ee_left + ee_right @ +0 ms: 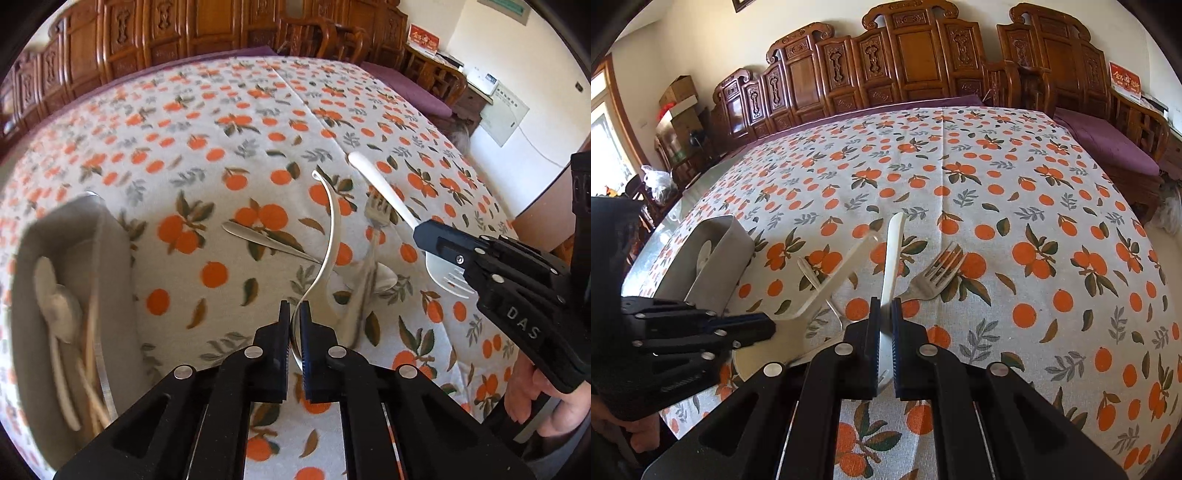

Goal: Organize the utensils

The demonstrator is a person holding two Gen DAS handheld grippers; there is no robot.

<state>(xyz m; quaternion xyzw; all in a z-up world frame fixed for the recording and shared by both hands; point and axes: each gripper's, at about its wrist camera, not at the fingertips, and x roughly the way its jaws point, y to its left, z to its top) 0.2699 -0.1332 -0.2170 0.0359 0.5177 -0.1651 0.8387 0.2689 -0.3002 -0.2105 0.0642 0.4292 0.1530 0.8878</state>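
Cutlery lies scattered on a tabletop (1052, 206) covered by a cloth printed with oranges, and a grey holder (70, 236) at the left already carries a few pieces, among them a pale spoon and some thin sticks.

The left gripper (294, 310) is clamped narrow on a steel spoon (330, 229), pinching it near the bowl end while the curved handle arches up and away from the camera. The right gripper (885, 306) is likewise closed tight, gripping a white slotted spatula (893, 243) by its handle; in the left wrist view the slotted head shows just below that gripper's fingers. A person's hand (543, 402) is visible holding the right tool.

Still loose on the cloth are a steel fork (934, 273), tines pointing away, and a second steel spoon (269, 240) lying between the fork and the holder, its bowl close under the held spoon.

The step in hand looks like pick-up: both tools have their pieces secured and neither has yet been carried over. Next, the left gripper likely needs to lift the spoon clear of the crossed cutlery without dragging it, swing toward the holder and drop it handle-up among what is already there. The spatula would follow, then the remaining fork and spoon.
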